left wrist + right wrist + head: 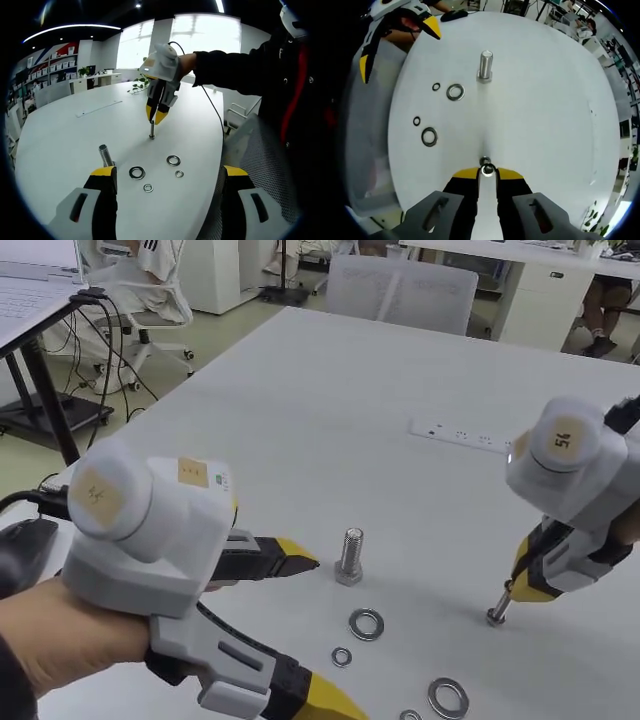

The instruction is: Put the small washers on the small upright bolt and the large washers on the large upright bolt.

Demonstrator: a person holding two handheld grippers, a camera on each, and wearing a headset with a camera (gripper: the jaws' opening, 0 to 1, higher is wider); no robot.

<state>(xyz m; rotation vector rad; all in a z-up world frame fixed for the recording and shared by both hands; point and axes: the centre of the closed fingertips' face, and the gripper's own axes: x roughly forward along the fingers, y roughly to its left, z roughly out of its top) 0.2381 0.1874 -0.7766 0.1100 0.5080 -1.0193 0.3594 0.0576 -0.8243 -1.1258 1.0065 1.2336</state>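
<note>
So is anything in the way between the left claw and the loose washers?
Nothing visible. The open left claw faces the four washers across bare table; the large bolt stands off to one side, past one jaw tip.

left gripper (169, 172) — jaws wide apart | right gripper (487, 172) — jaws pinched close

From my feed I see a broad white table (330, 390) with a white power strip (462, 435) lying on it. A grey mesh-backed chair (400, 290) stands at its far edge. At the left of the head view are a white office chair (150, 315) and a black-legged desk (40, 370) on pale flooring (215, 340). The left gripper view gives me tall bright windows (200, 35) and ceiling light strips (65, 27).
</note>
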